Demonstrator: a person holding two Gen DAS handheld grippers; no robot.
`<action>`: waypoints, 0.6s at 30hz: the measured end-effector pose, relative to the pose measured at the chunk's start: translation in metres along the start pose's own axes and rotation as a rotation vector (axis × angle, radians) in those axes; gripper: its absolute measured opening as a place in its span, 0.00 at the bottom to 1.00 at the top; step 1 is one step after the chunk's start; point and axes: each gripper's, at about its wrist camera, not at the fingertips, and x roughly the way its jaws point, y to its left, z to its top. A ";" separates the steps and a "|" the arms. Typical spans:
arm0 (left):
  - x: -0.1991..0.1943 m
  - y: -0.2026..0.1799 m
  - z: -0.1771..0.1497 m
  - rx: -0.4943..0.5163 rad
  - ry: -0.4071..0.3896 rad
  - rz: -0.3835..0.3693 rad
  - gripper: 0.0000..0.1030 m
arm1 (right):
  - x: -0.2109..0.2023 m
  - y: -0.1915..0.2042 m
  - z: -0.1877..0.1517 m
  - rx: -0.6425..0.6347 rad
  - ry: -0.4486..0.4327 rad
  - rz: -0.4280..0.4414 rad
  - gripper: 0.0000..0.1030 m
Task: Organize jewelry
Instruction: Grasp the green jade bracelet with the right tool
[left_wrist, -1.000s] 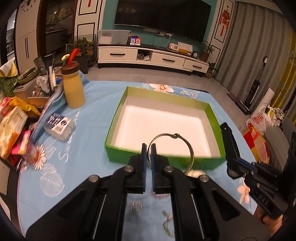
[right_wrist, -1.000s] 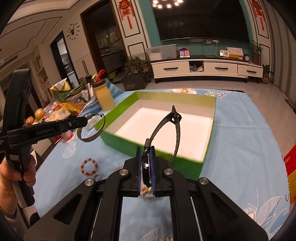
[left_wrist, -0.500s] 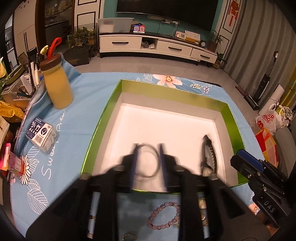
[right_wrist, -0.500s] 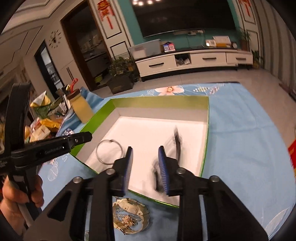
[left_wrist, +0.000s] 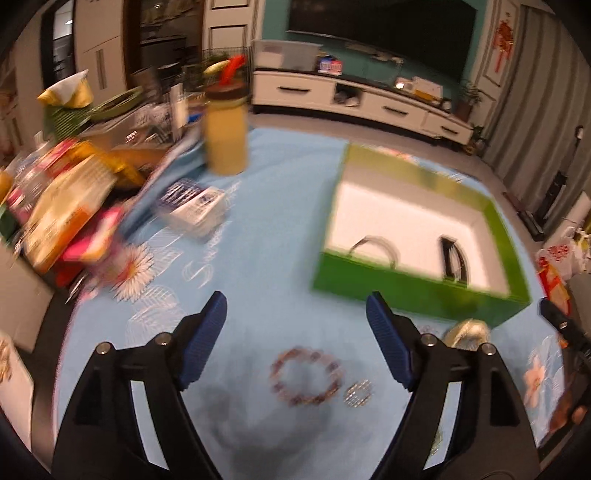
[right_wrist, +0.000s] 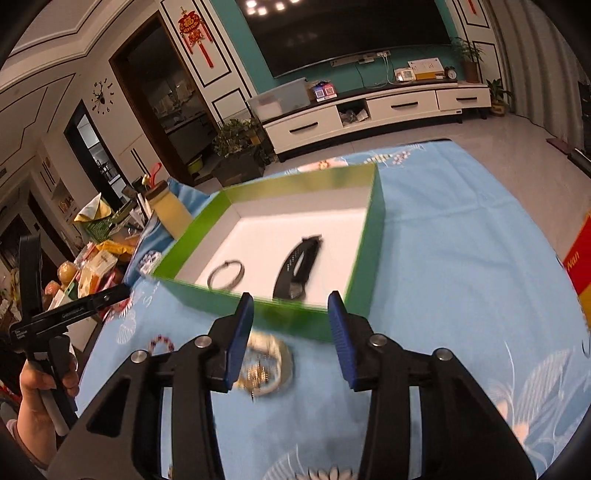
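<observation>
A green box (left_wrist: 410, 288) (right_wrist: 291, 317) with a white floor stands on the blue cloth. Inside it lie a silver bangle (left_wrist: 373, 245) (right_wrist: 226, 274) and a black watch band (left_wrist: 452, 258) (right_wrist: 297, 264). My left gripper (left_wrist: 297, 332) is open and empty, above a purple bead bracelet (left_wrist: 306, 380) and a small sparkly ring (left_wrist: 356, 393). My right gripper (right_wrist: 291, 332) is open and empty, above a gold piece (right_wrist: 264, 363) (left_wrist: 467, 332) lying just before the box's near wall. The bead bracelet (right_wrist: 160, 343) also shows in the right wrist view.
A yellow bottle (left_wrist: 225, 136) (right_wrist: 168, 212), a small printed pack (left_wrist: 195, 206) and a pile of snack packets (left_wrist: 62, 206) crowd the table's left side. The left gripper's body (right_wrist: 70, 314) shows at the left of the right wrist view.
Both grippers have opened and let go: the bangle and the watch band now lie in the box. Both grippers have drawn back from the box to the loose jewelry on the cloth.
</observation>
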 end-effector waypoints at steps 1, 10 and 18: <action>-0.003 0.009 -0.010 -0.008 0.008 0.017 0.77 | -0.003 0.000 -0.006 0.000 0.009 -0.005 0.41; -0.016 0.047 -0.070 -0.070 0.106 0.060 0.77 | -0.013 0.013 -0.043 -0.019 0.094 -0.003 0.41; -0.030 0.044 -0.102 -0.047 0.155 0.036 0.79 | 0.000 0.044 -0.077 -0.078 0.203 0.046 0.41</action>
